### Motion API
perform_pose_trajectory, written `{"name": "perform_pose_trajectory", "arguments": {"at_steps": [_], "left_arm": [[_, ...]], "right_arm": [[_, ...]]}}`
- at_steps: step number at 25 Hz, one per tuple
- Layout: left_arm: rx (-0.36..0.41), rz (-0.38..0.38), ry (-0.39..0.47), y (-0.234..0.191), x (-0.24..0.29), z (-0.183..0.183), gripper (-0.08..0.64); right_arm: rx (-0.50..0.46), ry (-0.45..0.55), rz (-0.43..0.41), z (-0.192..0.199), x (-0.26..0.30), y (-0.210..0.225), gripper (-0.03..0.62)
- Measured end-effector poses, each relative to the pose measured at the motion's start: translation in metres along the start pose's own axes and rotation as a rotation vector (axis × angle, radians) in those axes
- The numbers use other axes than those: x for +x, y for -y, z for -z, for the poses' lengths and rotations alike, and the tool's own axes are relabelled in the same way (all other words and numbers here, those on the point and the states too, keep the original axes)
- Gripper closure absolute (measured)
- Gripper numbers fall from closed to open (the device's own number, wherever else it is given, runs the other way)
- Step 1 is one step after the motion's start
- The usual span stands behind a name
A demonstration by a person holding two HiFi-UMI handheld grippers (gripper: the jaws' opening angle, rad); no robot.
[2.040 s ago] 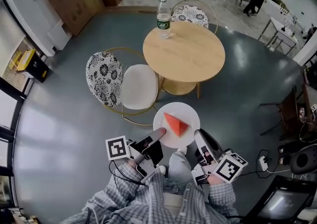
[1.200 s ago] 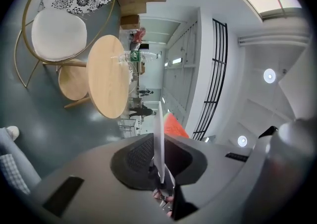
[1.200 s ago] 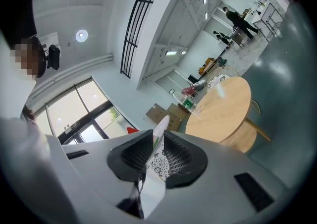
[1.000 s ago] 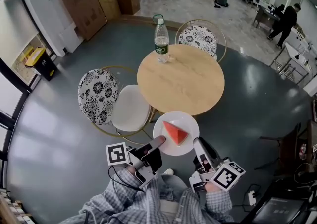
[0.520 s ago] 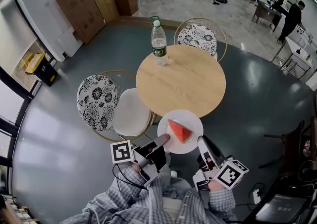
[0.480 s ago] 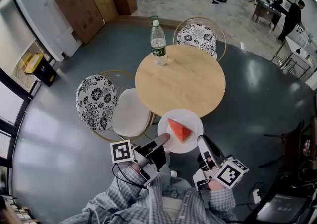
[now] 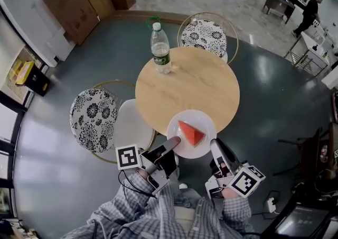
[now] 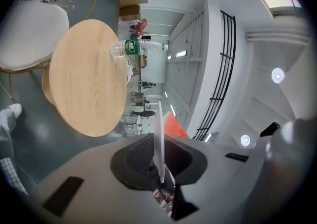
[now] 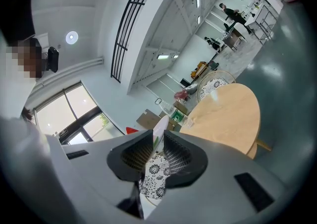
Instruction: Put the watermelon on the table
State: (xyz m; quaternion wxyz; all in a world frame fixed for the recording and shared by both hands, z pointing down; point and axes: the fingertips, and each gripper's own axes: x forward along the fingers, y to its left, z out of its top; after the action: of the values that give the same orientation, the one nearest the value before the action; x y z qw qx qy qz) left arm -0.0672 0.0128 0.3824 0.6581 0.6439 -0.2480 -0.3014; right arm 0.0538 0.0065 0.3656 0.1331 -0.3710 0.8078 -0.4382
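Observation:
A red watermelon wedge (image 7: 191, 133) lies on a white plate (image 7: 203, 121), carried between both grippers. My left gripper (image 7: 171, 143) is shut on the plate's left rim and my right gripper (image 7: 214, 145) is shut on its right rim. The plate hangs over the near edge of the round wooden table (image 7: 195, 82). The left gripper view has the plate (image 8: 159, 139) edge-on between the jaws, with the wedge (image 8: 173, 125) beyond it and the table (image 8: 84, 79) ahead. In the right gripper view the plate's rim (image 9: 159, 129) sits between the pads, with the table (image 9: 223, 116) to the right.
A plastic water bottle (image 7: 160, 50) stands at the table's far left. A patterned chair (image 7: 92, 119) with a white seat stands left of the table, and another chair (image 7: 206, 34) behind it. Cardboard boxes (image 7: 68, 2) lean on the far wall. People stand far off at the right.
Both grippers have carried the plate forward. It was short of the table's near edge and now overlaps that edge. The grip on both rims is unchanged.

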Motion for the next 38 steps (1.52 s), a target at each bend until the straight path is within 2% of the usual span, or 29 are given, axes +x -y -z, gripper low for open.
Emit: {"name": "perform_pose_trajectory", "arguments": {"at_steps": [9, 15, 19, 26, 32, 38], "left_arm": [[0.018, -0.010, -0.053, -0.001, 0.032, -0.065, 0.520], [-0.006, -0.015, -0.083, -0.009, 0.049, -0.088, 0.520], [-0.026, -0.028, -0.107, -0.018, 0.056, -0.094, 0.520], [-0.054, -0.049, -0.145, -0.033, 0.078, -0.095, 0.520], [-0.044, -0.075, -0.174, -0.047, 0.109, -0.093, 0.520], [-0.042, -0.093, -0.198, -0.068, 0.149, -0.088, 0.520]], "right_arm": [[0.017, 0.034, 0.034, -0.021, 0.061, 0.014, 0.520], [0.035, 0.057, 0.077, -0.029, 0.082, 0.025, 0.520], [0.026, 0.059, 0.120, -0.031, 0.086, 0.036, 0.520], [0.064, 0.081, 0.168, -0.038, 0.087, 0.056, 0.520], [0.099, 0.111, 0.180, -0.055, 0.084, 0.084, 0.522], [0.092, 0.108, 0.222, -0.075, 0.080, 0.125, 0.522]]}}
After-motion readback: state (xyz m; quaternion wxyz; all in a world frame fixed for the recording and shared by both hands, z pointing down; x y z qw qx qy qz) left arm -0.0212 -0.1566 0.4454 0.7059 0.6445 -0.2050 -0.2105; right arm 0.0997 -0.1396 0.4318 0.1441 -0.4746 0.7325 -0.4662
